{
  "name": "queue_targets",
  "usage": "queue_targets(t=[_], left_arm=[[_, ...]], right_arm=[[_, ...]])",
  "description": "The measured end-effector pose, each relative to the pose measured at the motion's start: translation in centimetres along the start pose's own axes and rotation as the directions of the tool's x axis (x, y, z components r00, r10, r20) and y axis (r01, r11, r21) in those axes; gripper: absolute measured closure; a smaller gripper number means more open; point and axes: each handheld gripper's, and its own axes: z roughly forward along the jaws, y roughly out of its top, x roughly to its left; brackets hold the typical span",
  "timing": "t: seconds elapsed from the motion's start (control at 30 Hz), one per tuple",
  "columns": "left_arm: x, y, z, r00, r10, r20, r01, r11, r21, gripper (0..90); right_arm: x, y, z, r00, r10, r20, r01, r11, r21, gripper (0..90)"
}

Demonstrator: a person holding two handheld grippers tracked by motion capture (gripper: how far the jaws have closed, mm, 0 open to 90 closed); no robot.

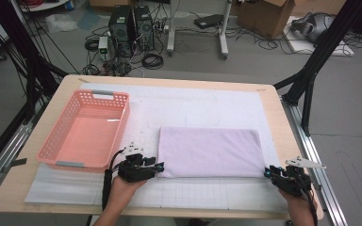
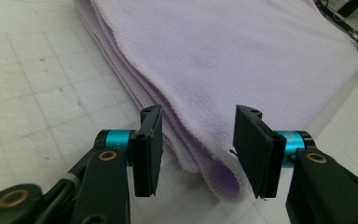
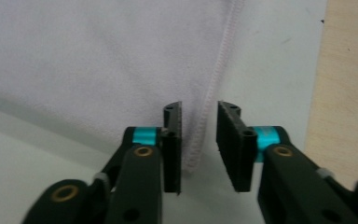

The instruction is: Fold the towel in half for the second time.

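Observation:
A folded lilac towel (image 1: 207,150) lies flat on the white gridded mat (image 1: 193,101). My left gripper (image 1: 159,167) is at the towel's near left corner. In the left gripper view its jaws (image 2: 198,144) stand apart on either side of the stacked corner layers (image 2: 214,177), with a gap on the left side. My right gripper (image 1: 267,172) is at the near right corner. In the right gripper view its jaws (image 3: 199,144) straddle the stitched hem (image 3: 200,135), with a gap showing beside the right pad.
A pink slotted basket (image 1: 94,96) stands empty on the left of the wooden table (image 1: 273,108). Black frame legs, cables and computer boxes stand on the floor beyond the far edge. The table's near edge lies just behind both hands.

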Motion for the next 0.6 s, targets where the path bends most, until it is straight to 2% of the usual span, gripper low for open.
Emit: queue_targets(t=[0.07,0.13,0.17,0.27,0.37,0.43,0.47,0.53,0.6], left_arm=[[-0.3,-0.1,0.4,0.9999,0.015,-0.008,-0.014,0.9998,0.013,58.9],[-0.6,-0.2,0.6,0.9976,0.052,-0.045,-0.051,0.9986,0.017,79.4],[-0.6,-0.2,0.6,0.9977,0.046,-0.051,-0.045,0.9989,0.016,83.7],[-0.3,0.0,0.2,0.9961,0.049,-0.073,-0.048,0.9987,0.018,85.2],[0.1,-0.1,-0.1,0.997,0.033,-0.071,-0.031,0.9993,0.018,85.1],[0.1,-0.2,0.0,0.9966,0.034,-0.075,-0.033,0.9993,0.017,84.9],[0.1,-0.2,0.0,0.9963,0.039,-0.076,-0.037,0.9991,0.02,84.8],[0.1,-0.1,-0.2,0.996,0.046,-0.076,-0.044,0.9989,0.018,84.6],[0.1,-0.1,-0.3,0.9964,0.045,-0.072,-0.045,0.999,0.008,83.7]], right_arm=[[-0.3,-0.1,-0.4,0.9997,0.019,-0.014,-0.02,0.999,-0.025,65.1],[-0.6,-0.2,-0.7,0.9988,0.038,-0.031,-0.04,0.998,-0.048,63.8],[-0.6,-0.2,-0.7,0.9981,0.044,-0.044,-0.046,0.997,-0.055,63.7],[-0.5,-0.3,-0.4,0.9968,0.049,-0.063,-0.052,0.997,-0.05,63.6],[-0.1,-0.4,0.1,0.9968,0.034,-0.073,-0.036,0.999,-0.024,64.3],[0.1,-0.5,0.5,0.996,0.02,-0.087,-0.017,1.0,0.026,75.4],[0.1,-0.6,0.5,0.9953,0.022,-0.094,-0.019,0.999,0.025,81.5],[0.3,-0.6,0.2,0.9955,0.004,-0.095,0.0,0.999,0.048,84.0],[0.2,-0.7,-0.1,0.9959,-0.001,-0.09,0.006,0.999,0.049,83.5]])
